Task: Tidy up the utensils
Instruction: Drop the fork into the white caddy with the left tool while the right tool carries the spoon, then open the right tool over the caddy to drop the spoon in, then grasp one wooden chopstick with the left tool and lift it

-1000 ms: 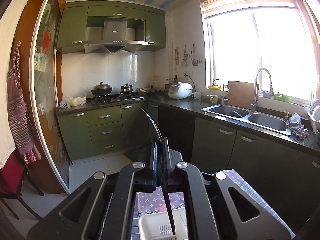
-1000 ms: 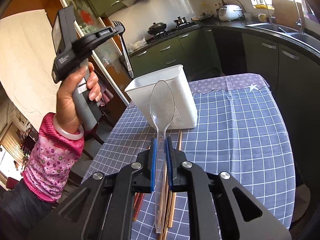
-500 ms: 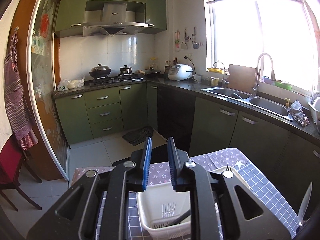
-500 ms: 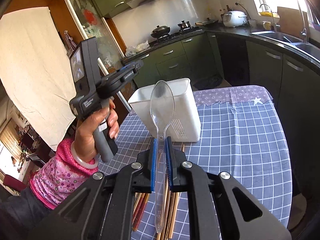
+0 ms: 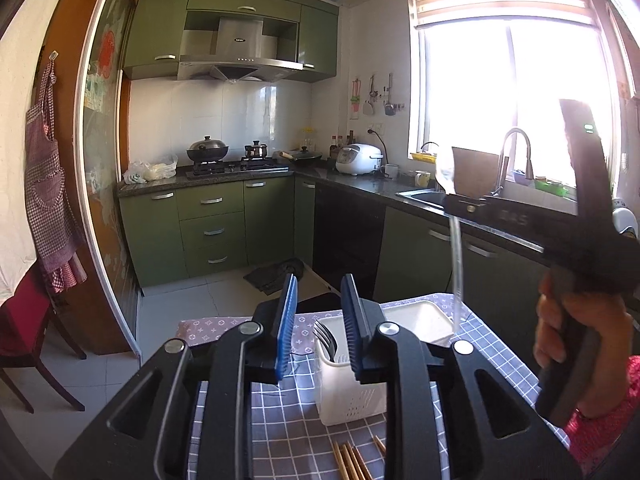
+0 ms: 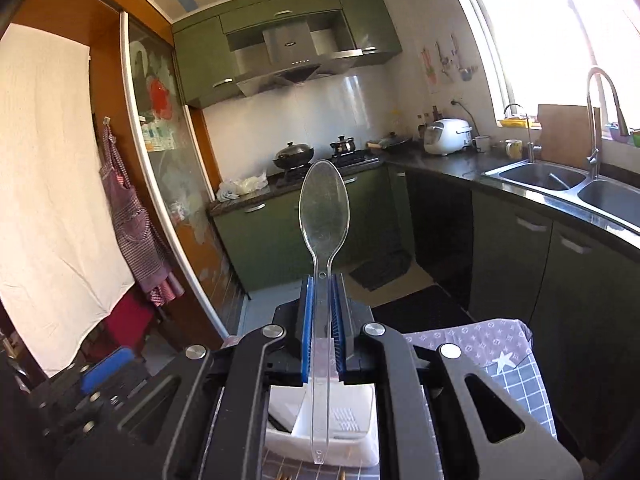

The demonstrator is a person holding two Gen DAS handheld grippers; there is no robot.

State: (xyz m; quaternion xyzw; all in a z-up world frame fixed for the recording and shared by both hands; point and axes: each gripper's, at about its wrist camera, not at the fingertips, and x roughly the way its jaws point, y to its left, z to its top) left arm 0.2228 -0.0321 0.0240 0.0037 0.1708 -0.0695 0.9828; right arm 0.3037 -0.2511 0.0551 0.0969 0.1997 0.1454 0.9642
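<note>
— While my right gripper [image 6: 320, 280] stays out of reach of nothing but air ahead, tell me where the spoon sits in it.

— Clamped between my blue pads [image 6: 306, 320], jaws nearly closed on the neck of the clear plastic spoon [image 6: 323, 216]. Its bowl points up and forward past my fingertips; its handle end hangs down toward me, over the white caddy [image 6: 360, 440].

— So the long axis runs how?

— Close to upright, tilted a little. In the left wrist view the handle tip [image 5: 456, 280] hangs just above the caddy's far compartment [image 5: 412, 316], so the caddy lies below and slightly behind my fingertips. I judge the coming move is a descent, handle first, into that open compartment.

— And my other hand?

— My left gripper [image 5: 318, 320] holds nothing; its jaws are opening, with only the table beyond them. Through the gap I see the fork [image 5: 326, 340] standing tines-up in the caddy's near compartment. Loose chopsticks [image 5: 352, 464] lie on the checked cloth [image 5: 280, 420] in front of the caddy, nearer to that left gripper than to my right.

— Which hand is nearer the caddy?

— Both hover over it; only my right carries something.
</note>
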